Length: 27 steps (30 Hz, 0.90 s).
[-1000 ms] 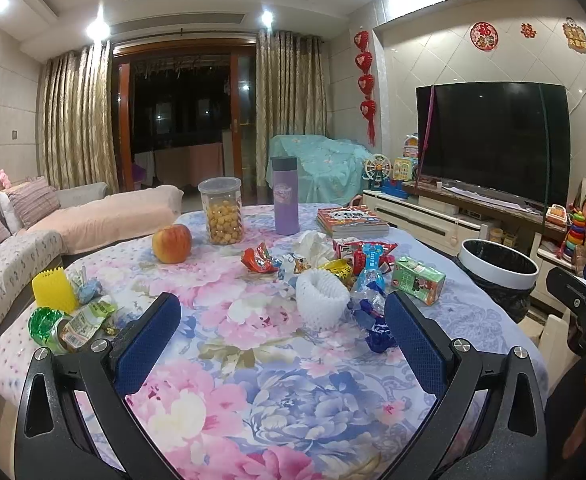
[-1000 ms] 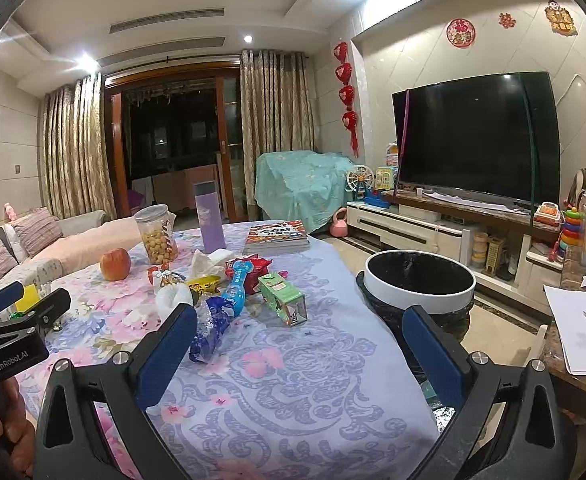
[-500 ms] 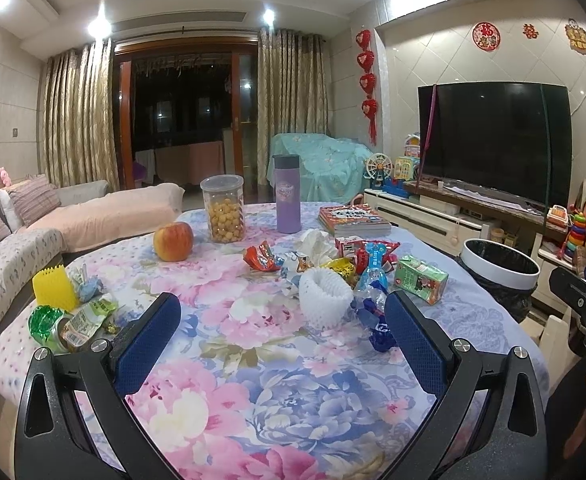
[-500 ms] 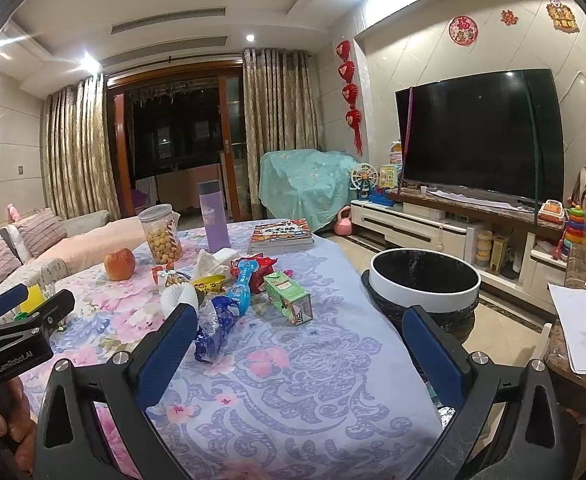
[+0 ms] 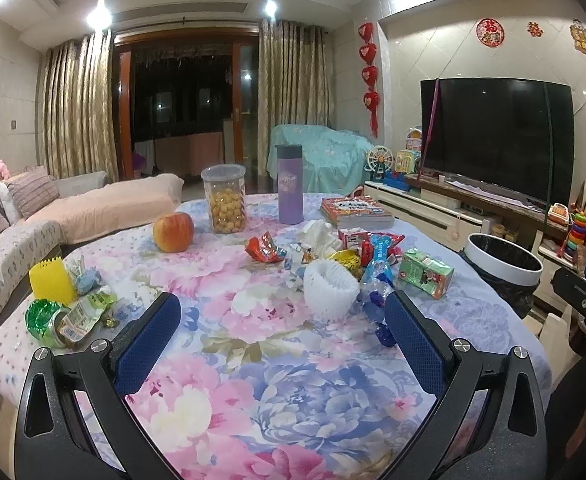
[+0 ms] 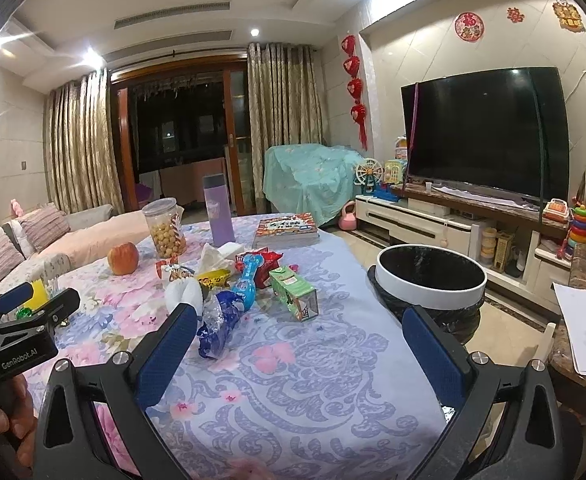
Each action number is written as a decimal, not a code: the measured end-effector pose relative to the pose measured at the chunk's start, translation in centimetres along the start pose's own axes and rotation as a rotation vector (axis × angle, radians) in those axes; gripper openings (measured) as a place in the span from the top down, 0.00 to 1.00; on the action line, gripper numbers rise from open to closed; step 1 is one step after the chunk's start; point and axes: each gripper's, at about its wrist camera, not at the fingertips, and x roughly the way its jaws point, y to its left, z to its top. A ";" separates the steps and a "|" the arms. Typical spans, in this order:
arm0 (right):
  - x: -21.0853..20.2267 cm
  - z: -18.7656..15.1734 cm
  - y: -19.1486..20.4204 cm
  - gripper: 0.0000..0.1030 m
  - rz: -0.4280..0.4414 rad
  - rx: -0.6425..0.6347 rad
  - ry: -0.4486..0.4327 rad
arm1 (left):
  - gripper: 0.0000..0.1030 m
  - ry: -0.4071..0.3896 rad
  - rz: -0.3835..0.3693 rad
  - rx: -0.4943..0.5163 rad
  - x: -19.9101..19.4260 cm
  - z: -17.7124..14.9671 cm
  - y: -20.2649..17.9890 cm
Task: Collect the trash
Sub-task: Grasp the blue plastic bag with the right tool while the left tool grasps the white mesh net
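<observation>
Trash lies in a heap mid-table: a white foam net point(image 5: 327, 290), a crushed blue-labelled bottle point(image 5: 375, 276) point(image 6: 229, 312), a green drink carton point(image 5: 425, 274) point(image 6: 295, 294), red wrappers point(image 5: 265, 248) and crumpled tissue point(image 6: 213, 256). More wrappers point(image 5: 73, 316) lie at the left edge. A white-rimmed bin with a black liner point(image 6: 431, 276) point(image 5: 501, 270) stands beside the table on the right. My left gripper point(image 5: 283, 316) is open and empty, short of the foam net. My right gripper point(image 6: 301, 324) is open and empty, just short of the carton.
An apple point(image 5: 173, 232), a snack jar point(image 5: 225, 200), a purple flask point(image 5: 289, 190) and a book point(image 5: 355, 212) stand on the far side of the floral tablecloth point(image 5: 253, 380). A sofa point(image 5: 21, 232) lies left, a TV cabinet point(image 6: 453, 224) right.
The right gripper has drifted slightly forward toward the carton. The left gripper has barely moved. Both stay open.
</observation>
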 end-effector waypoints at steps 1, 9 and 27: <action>0.1 0.0 0.1 0.00 0.004 -0.002 0.003 | 0.00 0.008 -0.001 -0.004 0.2 0.0 0.3; 2.0 0.0 1.0 0.00 0.059 0.019 0.078 | 0.00 0.074 0.006 -0.020 2.9 -0.3 2.3; 16.9 -2.4 5.6 0.25 0.292 0.070 0.436 | 0.13 0.259 -0.095 0.010 11.6 -0.9 2.4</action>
